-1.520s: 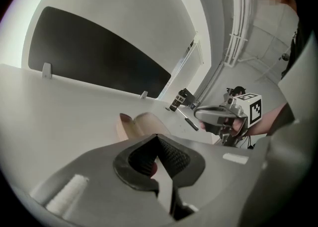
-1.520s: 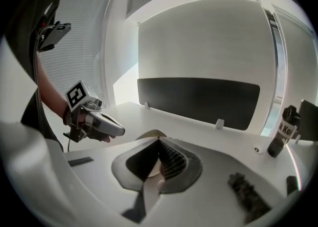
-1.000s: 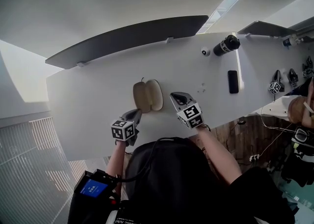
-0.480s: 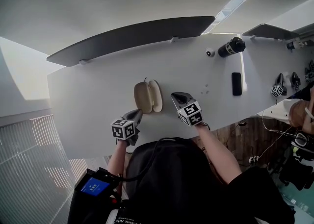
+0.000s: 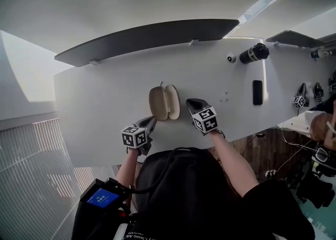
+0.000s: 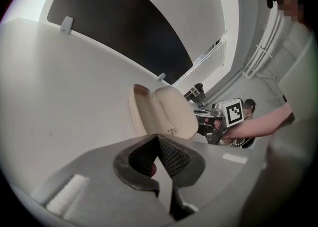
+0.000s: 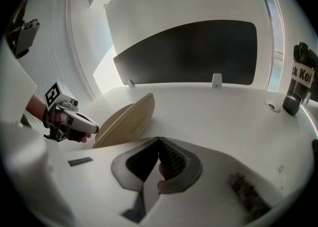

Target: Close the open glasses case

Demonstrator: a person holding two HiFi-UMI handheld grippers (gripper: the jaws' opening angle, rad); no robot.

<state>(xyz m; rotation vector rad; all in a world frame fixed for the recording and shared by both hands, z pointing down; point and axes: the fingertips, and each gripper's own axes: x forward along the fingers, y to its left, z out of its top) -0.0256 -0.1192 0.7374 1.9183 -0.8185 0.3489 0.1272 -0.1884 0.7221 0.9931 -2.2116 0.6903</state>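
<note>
A beige glasses case [image 5: 164, 102] lies open on the white table [image 5: 105, 92], its two halves spread side by side. My left gripper [image 5: 149, 123] is shut and holds nothing, just near and left of the case's front end. My right gripper [image 5: 192, 103] is also shut and empty, close to the case's right side but apart from it. In the left gripper view the case [image 6: 164, 110] shows its pale lining past the jaw tips [image 6: 158, 137]. The right gripper view has the case's lid [image 7: 127, 118] tilted up to the left of the jaw tips [image 7: 159, 139].
A long dark panel [image 5: 147, 37] stands along the table's back edge. At the back right are a black bottle [image 5: 254, 53], a small white round item [image 5: 231, 58] and a flat black device [image 5: 257, 92]. Spare grippers [image 5: 299, 100] lie at the far right. The table's front edge runs under my hands.
The head view has drifted slightly, so everything sits a little more to the right. The right gripper has edged a bit closer to the case. The case stays open.
</note>
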